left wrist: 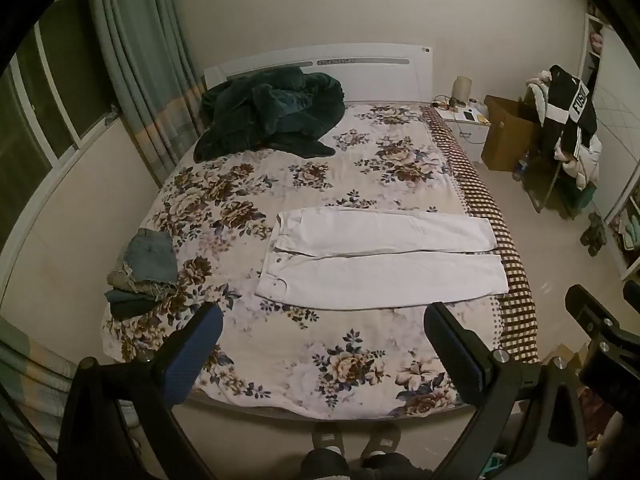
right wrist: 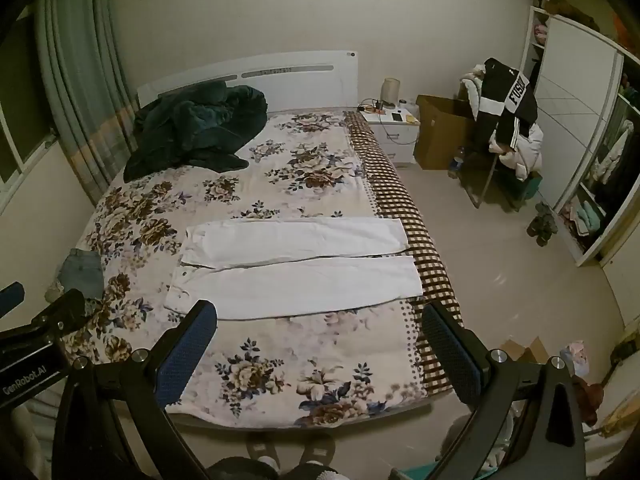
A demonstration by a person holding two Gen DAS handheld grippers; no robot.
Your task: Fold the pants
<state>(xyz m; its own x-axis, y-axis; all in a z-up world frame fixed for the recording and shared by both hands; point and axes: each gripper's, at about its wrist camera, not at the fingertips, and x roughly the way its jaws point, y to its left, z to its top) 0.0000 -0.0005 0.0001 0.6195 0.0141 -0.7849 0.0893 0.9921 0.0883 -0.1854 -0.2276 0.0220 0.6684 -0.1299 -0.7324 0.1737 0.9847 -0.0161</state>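
One pair of white pants (left wrist: pixel 380 264) with two legs, flat on one bed (left wrist: pixel 320 368). One dark green blanket (left wrist: pixel 272 116) heaped by one white headboard (left wrist: pixel 320 60). One stack of folded garments (left wrist: pixel 144 276) near the bed's left edge; exact count within it unclear. Two grippers: left gripper (left wrist: pixel 324 320) and right gripper (right wrist: pixel 320 320), each with two fingers spread wide. One white nightstand (right wrist: pixel 396 136), one cardboard box (right wrist: pixel 440 132) beside it, one chair (right wrist: pixel 504 140) piled with clothes, one black garment (right wrist: pixel 508 104) on top. Two slippered feet (left wrist: pixel 356 440) at the bottom edge. One wardrobe (right wrist: pixel 572 120).
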